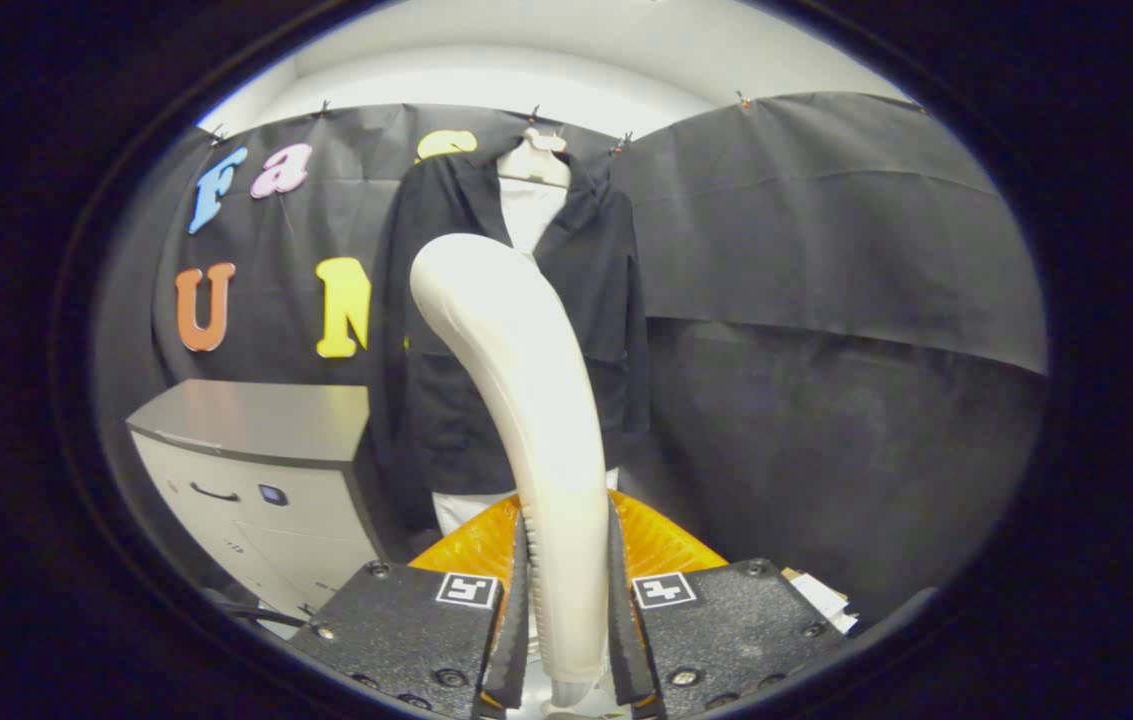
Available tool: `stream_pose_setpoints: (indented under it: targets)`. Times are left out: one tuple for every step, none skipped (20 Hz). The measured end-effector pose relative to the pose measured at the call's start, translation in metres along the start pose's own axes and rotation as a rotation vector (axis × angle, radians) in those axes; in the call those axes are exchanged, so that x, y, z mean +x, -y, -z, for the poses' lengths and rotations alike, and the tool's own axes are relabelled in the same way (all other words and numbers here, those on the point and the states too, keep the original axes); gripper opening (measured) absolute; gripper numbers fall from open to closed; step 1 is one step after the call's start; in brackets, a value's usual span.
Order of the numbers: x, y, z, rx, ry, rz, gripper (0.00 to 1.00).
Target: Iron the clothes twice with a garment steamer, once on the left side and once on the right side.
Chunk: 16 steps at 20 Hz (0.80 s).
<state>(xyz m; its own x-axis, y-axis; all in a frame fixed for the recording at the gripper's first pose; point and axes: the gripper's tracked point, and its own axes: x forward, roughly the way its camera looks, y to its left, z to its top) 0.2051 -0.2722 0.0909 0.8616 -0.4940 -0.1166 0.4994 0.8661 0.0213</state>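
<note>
Steamer: white garment steamer (516, 370), handle squeezed between both fingers of the hand-held gripper (569, 620), curving up toward 12 o'clock.
Clothes: dark jacket (446, 330) on a hanger (536, 160), beyond the steamer.
Room: black cloth wall (826, 300); grey cabinet (256, 470) at 9 o'clock.

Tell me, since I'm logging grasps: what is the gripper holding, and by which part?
The gripper is shut on the garment steamer, both fingers pressing its lower handle.

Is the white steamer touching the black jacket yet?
Cannot tell. In the gripper view the steamer, clamped between the gripper fingers, overlaps the jacket, hiding any gap.
</note>
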Motion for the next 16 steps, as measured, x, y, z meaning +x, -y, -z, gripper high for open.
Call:
stream_pose_setpoints:
  targets:
    - [0.001,-0.001,0.002,0.007,0.012,-0.029,0.36]
    - [0.001,-0.005,0.002,0.013,0.024,-0.059,0.36]
    - [0.005,-0.005,0.003,0.021,0.033,-0.091,0.36]
    - [0.005,-0.007,0.002,0.023,0.042,-0.123,0.36]
    - [0.007,-0.007,0.002,0.026,0.048,-0.152,0.36]
    - [0.004,-0.010,0.003,0.032,0.048,-0.180,0.36]
    - [0.003,-0.011,0.004,0.045,0.045,-0.209,0.36]
    - [0.000,-0.012,0.001,0.058,0.044,-0.238,0.36]
    - [0.000,-0.010,-0.001,0.065,0.044,-0.263,0.36]
    - [-0.004,-0.010,-0.004,0.067,0.044,-0.283,0.36]
    - [-0.004,-0.010,-0.005,0.064,0.043,-0.299,0.36]
    - [-0.004,-0.011,-0.005,0.066,0.040,-0.308,0.36]
    - [-0.002,-0.009,-0.006,0.069,0.037,-0.313,0.36]
    - [-0.001,-0.006,-0.006,0.070,0.033,-0.316,0.36]
    - [0.003,-0.002,-0.006,0.070,0.030,-0.318,0.36]
    - [0.008,0.000,-0.006,0.066,0.030,-0.316,0.36]
